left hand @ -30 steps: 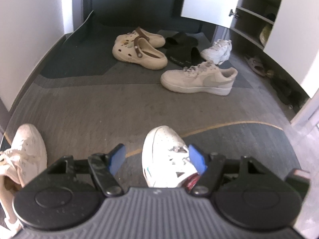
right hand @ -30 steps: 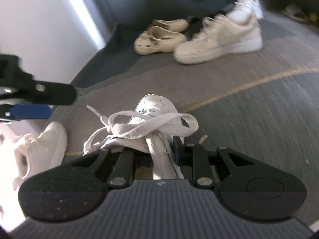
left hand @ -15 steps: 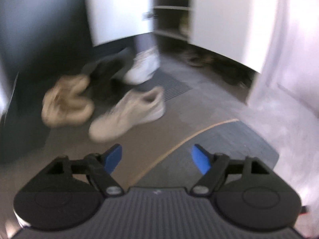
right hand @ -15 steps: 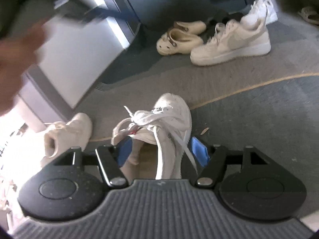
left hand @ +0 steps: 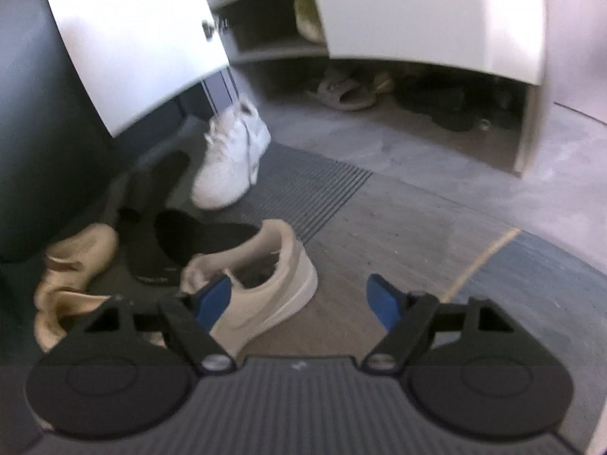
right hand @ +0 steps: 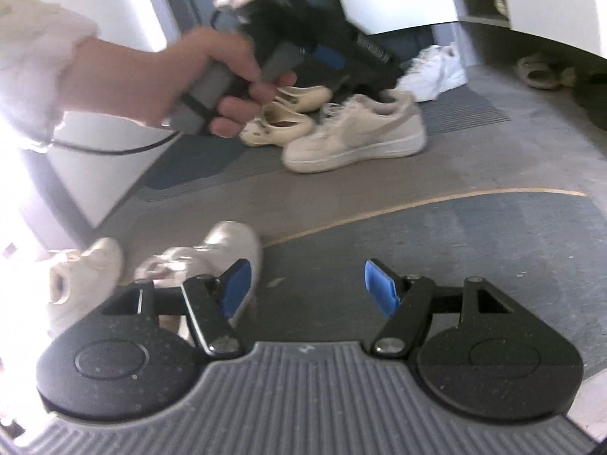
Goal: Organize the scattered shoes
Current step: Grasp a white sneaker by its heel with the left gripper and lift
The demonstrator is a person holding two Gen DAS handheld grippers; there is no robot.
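Hovering with left claw [left hand: 299, 295] spread wide and empty above the cream sneaker [left hand: 261, 284], right claw [right hand: 303, 288] likewise parted beside two white sneakers [right hand: 205, 261] lying together on the floor. Risking a snag on loose laces, or nudging the black slippers [left hand: 182, 242] and beige clogs [left hand: 72, 273] crowded alongside.
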